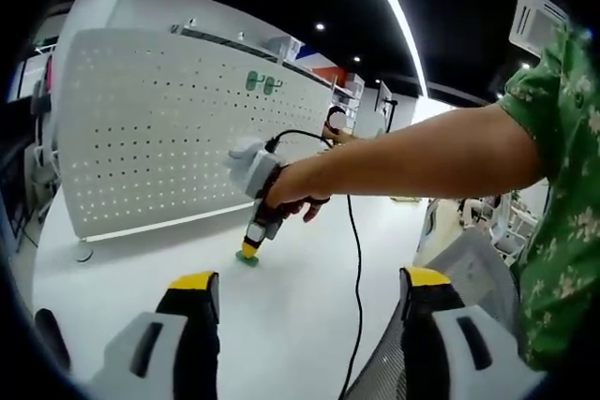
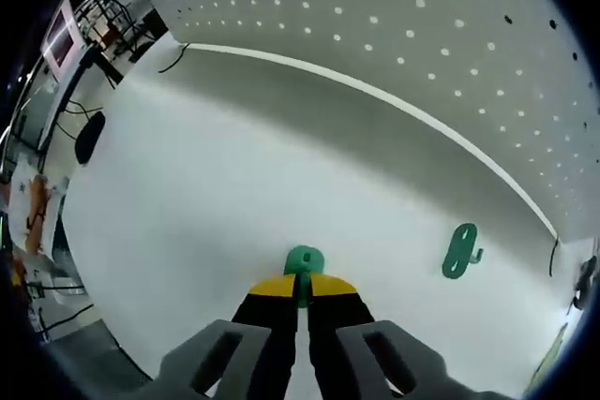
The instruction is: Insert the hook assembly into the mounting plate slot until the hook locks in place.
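Observation:
A white pegboard mounting plate (image 1: 178, 128) stands upright at the back of the white table (image 1: 281, 325), with two green hooks (image 1: 260, 82) hanging near its top. In the right gripper view the plate (image 2: 422, 25) runs across the top. My right gripper (image 2: 302, 288) is shut on a green hook (image 2: 303, 261) that rests on the table surface. A second green hook (image 2: 460, 250) lies flat on the table to the right, near the plate's base. My left gripper (image 1: 309, 283) stands open and holds nothing, well back from the plate. From there I see a hand holding the right gripper (image 1: 255, 231) tip-down on the green hook (image 1: 247, 257).
A black cable (image 1: 356, 259) trails from the right gripper down over the table's near edge. A grey chair (image 1: 469, 264) stands at the right, beside the person's green patterned sleeve (image 1: 562, 185). Desks and clutter (image 2: 56, 91) lie beyond the table's left edge.

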### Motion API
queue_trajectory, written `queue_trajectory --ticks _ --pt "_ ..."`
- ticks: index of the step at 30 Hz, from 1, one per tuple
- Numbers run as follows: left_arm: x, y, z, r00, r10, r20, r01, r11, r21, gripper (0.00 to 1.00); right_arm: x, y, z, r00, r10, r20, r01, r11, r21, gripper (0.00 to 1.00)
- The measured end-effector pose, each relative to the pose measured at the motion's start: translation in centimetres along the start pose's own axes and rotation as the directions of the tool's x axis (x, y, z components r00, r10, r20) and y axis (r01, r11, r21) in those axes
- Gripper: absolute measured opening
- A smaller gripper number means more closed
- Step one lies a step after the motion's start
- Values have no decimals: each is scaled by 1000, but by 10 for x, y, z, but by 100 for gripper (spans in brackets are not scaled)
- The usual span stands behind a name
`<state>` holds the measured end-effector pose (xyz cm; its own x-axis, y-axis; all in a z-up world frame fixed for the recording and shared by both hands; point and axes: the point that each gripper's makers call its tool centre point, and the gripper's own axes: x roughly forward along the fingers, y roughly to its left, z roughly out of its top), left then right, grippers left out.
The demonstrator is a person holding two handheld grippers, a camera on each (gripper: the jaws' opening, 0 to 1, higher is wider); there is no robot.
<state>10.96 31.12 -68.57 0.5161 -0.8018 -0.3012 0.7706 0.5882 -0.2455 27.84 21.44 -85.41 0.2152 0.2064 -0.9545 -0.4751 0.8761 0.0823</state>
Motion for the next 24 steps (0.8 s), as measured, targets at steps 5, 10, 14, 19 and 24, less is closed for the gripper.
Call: queue_trajectory --ticks 5,10,14,19,24 --pt "2 -1 5 1000 -5 24 5 1000 12 85 -2 -3 -1 1000 -5 14 5 1000 7 1" --pt "4 -3 8 1000 -10 28 10 1000 23 87 -3 -4 -4 1000 -3 26 2 1000 17 1" --pt "5 -4 13 999 -6 41 4 1000 28 88 -9 -5 -3 998 -1 56 -1 1000 23 1" --pt "6 -2 17 998 6 60 -8 1000 26 88 -21 -6 0 994 -3 111 0 1000 24 1" --pt "9 -5 22 997 7 74 -9 1000 30 89 -37 -4 6 984 -7 180 3 1000 25 1"
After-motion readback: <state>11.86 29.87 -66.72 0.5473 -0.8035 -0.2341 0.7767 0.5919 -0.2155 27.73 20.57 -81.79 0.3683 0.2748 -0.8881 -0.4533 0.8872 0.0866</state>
